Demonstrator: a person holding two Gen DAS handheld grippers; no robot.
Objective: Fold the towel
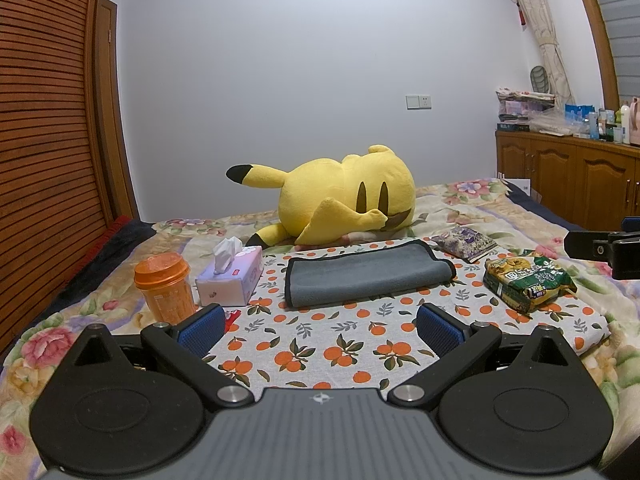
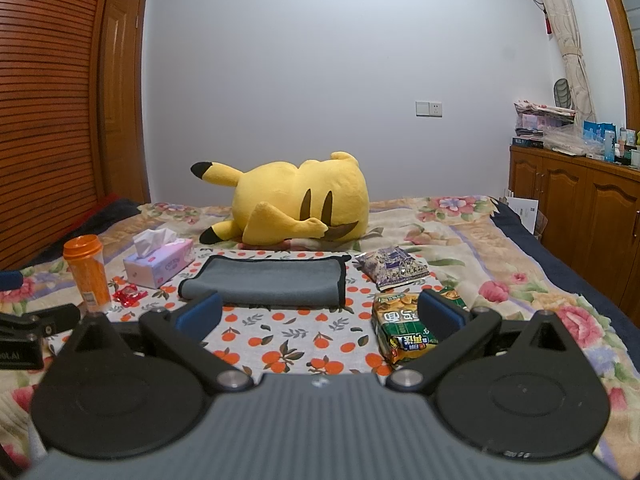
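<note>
Only the right wrist view shows the red wrapper [image 2: 129, 295] beside the towel [image 2: 264, 282].

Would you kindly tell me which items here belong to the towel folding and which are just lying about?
For the job: grey towel, left gripper, right gripper.

Lying about: yellow plush toy, tissue box, orange cup, green snack bag, purple packet.

I am facing a plain pale wall [image 1: 260, 80] carrying one switch-and-socket plate [image 1: 418, 101]. I am seeing a louvred wooden wardrobe [image 1: 40, 140] and a wooden door [image 2: 122, 92] standing at left. A wooden cabinet [image 2: 576, 200] is lining the right side, its top crowded with boxes and bottles. A tied patterned curtain [image 2: 568, 32] is hanging above it. A floral bedspread [image 2: 460, 236] is covering the bed.
</note>
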